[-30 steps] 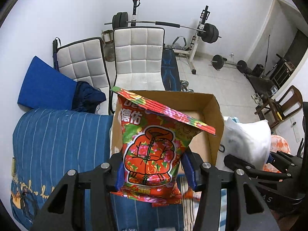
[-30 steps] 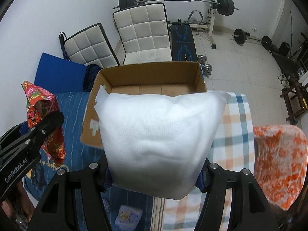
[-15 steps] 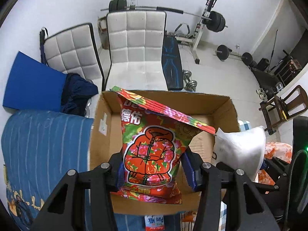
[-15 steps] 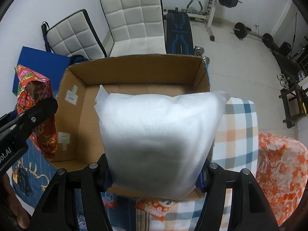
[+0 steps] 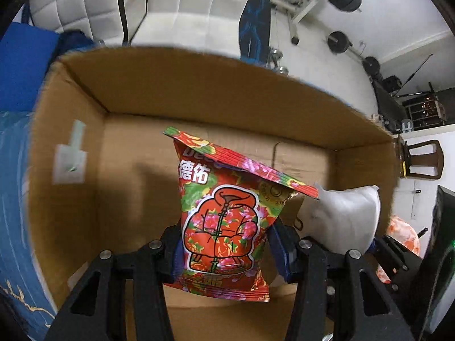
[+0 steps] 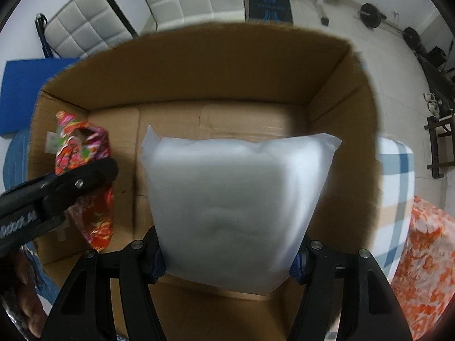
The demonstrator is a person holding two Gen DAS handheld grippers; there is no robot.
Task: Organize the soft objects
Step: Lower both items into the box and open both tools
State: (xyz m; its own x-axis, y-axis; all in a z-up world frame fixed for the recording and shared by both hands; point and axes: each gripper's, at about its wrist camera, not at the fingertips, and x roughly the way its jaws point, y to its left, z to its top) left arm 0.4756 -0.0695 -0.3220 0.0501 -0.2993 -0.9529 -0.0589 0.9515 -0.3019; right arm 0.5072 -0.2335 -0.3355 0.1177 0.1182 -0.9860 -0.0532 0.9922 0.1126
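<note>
My left gripper [image 5: 226,251] is shut on a red floral snack bag [image 5: 227,216] and holds it inside the open cardboard box [image 5: 216,91], above its floor. My right gripper [image 6: 227,258] is shut on a white soft packet [image 6: 233,204], held inside the same box [image 6: 216,65] toward its right half. The white packet also shows at the right in the left wrist view [image 5: 344,221]. The snack bag [image 6: 88,170] and the left gripper show at the left in the right wrist view.
White padded chairs [image 5: 204,8] stand behind the box, with a blue mat [image 5: 20,65] at the left. A blue striped cloth [image 5: 11,199] lies left of the box, a checked cloth [image 6: 395,199] and an orange floral cushion [image 6: 426,270] right of it. Gym weights stand on the floor behind.
Both grippers have moved forward and down into the box with their packets still held. The box now fills both views.
</note>
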